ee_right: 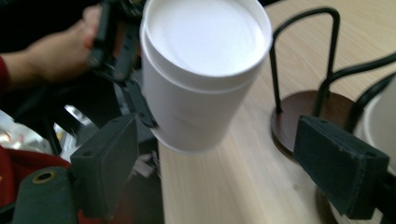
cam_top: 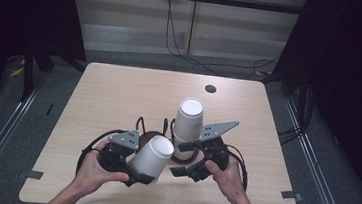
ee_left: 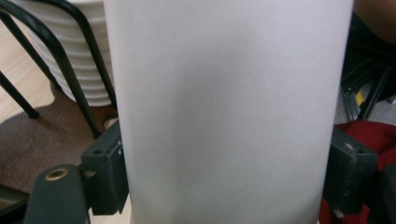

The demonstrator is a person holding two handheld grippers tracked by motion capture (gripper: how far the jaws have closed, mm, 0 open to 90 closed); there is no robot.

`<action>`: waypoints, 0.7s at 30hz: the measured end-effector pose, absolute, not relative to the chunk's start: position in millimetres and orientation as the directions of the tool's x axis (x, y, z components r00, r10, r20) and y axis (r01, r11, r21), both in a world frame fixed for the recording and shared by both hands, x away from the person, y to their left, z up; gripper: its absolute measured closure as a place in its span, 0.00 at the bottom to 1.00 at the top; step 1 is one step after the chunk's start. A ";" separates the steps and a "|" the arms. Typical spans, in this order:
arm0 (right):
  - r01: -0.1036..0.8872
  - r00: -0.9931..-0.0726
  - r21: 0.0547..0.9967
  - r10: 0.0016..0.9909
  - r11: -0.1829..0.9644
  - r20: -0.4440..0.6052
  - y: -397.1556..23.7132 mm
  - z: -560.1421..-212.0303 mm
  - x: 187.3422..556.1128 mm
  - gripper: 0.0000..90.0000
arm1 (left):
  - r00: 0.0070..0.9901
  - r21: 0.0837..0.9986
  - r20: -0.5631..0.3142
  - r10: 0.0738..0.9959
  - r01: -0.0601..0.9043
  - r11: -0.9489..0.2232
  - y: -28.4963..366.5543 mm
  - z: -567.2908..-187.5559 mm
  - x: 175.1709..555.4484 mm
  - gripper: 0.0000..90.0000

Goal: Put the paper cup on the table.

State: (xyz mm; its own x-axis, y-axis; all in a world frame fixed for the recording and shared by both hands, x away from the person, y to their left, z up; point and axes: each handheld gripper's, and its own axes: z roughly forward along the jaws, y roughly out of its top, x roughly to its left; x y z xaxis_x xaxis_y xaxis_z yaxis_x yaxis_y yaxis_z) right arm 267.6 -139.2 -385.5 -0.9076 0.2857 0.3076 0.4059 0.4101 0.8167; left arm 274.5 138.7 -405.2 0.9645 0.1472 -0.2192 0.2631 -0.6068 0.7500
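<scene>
Nearest the person's side of the table [cam_top: 119, 91], the left gripper [cam_top: 134, 170] is clamping a white paper cup [cam_top: 152, 157] by its side wall. In the left gripper view the cup [ee_left: 229, 112] is standing between the two black jaws, and both pads are pressing against its wall, one on either side. The cup is being held tilted, with its closed bottom facing up and toward the right gripper [cam_top: 187, 159], clear of the tabletop.

Just beside it, the right gripper is being held with its jaws standing apart and nothing between them. In the right gripper view the held cup [ee_right: 201, 70] is hanging ahead of these open jaws, nearer the one on the left of that view, with the left gripper [ee_right: 122, 60] and the hand [ee_right: 60, 51] holding it behind the cup.

Just beyond both grippers, a stack of white cups [cam_top: 188, 125] is standing upside down on a round dark brown base [cam_top: 158, 136], with black wire uprights [cam_top: 139, 123] rising around it. In the right gripper view the base [ee_right: 303, 112] is lying just ahead of the jaw on the right.

Farther off, a small dark hole [cam_top: 210, 89] is showing near the table's far edge.
</scene>
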 end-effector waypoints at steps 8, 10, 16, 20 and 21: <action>0.402 -0.909 0.794 0.302 0.456 0.287 -139.3 -387.8 270.1 0.16 | 0.969 0.683 -0.194 0.153 0.246 -0.688 139.3 -406.3 273.7 0.21; 0.394 -0.912 0.785 0.308 0.478 0.270 -138.9 -388.6 268.9 0.16 | 0.969 0.670 -0.197 0.146 0.242 -0.702 138.5 -405.2 273.1 0.21; 0.394 -0.914 0.757 0.310 0.522 0.263 -135.7 -390.6 268.6 0.16 | 0.974 0.635 -0.171 0.149 0.225 -0.739 138.4 -400.9 273.4 0.21; 0.388 -0.918 0.740 0.304 0.550 0.256 -132.0 -390.3 266.9 0.16 | 0.978 0.613 -0.151 0.143 0.206 -0.762 136.0 -397.4 273.0 0.21; 0.388 -0.918 0.740 0.304 0.550 0.256 -132.0 -390.3 266.9 0.16 | 0.978 0.608 -0.149 0.144 0.206 -0.767 134.5 -397.1 273.3 0.21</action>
State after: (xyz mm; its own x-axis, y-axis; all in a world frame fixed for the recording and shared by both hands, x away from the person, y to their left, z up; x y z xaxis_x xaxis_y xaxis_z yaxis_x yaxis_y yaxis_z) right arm 266.9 -132.0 -390.3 -0.9176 0.3038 0.2563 0.3885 0.5496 0.7396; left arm 273.3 134.5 -397.1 0.9782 0.1445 -0.1494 0.2061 -0.7667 0.6080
